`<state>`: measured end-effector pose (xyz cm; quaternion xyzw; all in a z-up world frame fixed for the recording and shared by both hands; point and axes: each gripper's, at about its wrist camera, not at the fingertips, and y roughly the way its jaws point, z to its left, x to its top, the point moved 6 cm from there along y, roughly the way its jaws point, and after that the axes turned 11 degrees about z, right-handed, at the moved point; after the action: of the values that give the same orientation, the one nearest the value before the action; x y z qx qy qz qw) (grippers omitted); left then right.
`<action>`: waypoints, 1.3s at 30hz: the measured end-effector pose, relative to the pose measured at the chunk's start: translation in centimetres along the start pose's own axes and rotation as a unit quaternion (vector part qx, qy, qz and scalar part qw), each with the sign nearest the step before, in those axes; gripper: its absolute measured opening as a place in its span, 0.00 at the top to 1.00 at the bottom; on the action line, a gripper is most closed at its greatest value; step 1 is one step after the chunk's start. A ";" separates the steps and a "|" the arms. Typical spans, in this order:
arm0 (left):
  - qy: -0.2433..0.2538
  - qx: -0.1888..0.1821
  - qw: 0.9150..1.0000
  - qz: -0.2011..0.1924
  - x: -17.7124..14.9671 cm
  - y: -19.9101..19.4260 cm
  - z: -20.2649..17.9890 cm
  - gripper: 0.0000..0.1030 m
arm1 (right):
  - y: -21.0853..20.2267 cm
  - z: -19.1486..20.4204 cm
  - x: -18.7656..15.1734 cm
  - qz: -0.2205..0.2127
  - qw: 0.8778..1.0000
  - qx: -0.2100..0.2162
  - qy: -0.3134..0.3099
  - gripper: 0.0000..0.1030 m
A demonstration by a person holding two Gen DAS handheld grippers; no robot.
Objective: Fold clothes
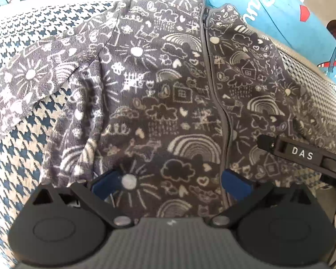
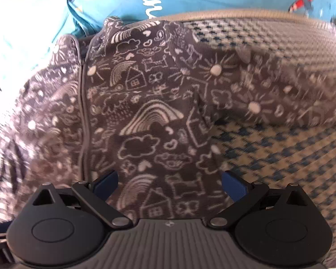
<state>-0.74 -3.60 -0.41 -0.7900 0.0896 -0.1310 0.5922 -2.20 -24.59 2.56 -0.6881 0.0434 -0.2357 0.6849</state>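
Nearest, in the left wrist view: left gripper [image 1: 169, 180] with jaws spread wide, blue pads [image 1: 105, 182] hovering over grey fabric, nothing clamped between them; contact with the cloth impossible to judge. Same in the right wrist view: right gripper [image 2: 169, 181] with jaws wide apart, empty, above the cloth. Right view smeared by blur toward its edges, so details there hard to read.

Just beyond: one grey fleece jacket [image 1: 168, 94], printed with white rainbows, suns, clouds and houses, lying front up with one zipper [image 1: 212, 89] closed along its middle. One sleeve [image 1: 33, 78] spread out to the left, its end cut off by the frame. Lower hem hidden under both gripper bodies.

Under the jacket: one houndstooth-patterned surface [image 1: 22, 145], blue on cream. At the right edge of the left view, the right gripper's black arm marked "DAS" [image 1: 302, 155].

Farthest: one turquoise cloth [image 1: 268, 11] with white lettering, only partly visible, past the collar [image 1: 186, 0].
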 end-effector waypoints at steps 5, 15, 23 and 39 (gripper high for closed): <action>-0.003 0.002 1.000 0.003 -0.4 0.2 0.2 0.00 | -0.6 0.5 -0.1 -0.017 0.999 -0.024 -0.025 0.03; -0.007 0.012 1.000 -0.010 -0.3 0.1 0.4 0.00 | -0.6 0.4 -0.5 -0.021 0.999 -0.022 -0.030 0.04; -0.012 0.033 0.998 -0.045 0.4 -0.9 1.6 0.00 | -1.9 -4.2 0.2 -0.066 0.994 0.089 0.018 0.12; -0.043 0.075 0.994 -0.073 1.4 -0.8 4.0 0.00 | 0.5 -11.3 1.9 -0.072 0.959 0.230 0.149 0.35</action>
<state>1.84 -0.15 -0.53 -0.7530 -0.0036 -0.1459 0.6416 -4.73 -35.80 2.03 -0.4705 0.0397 -0.3877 0.7917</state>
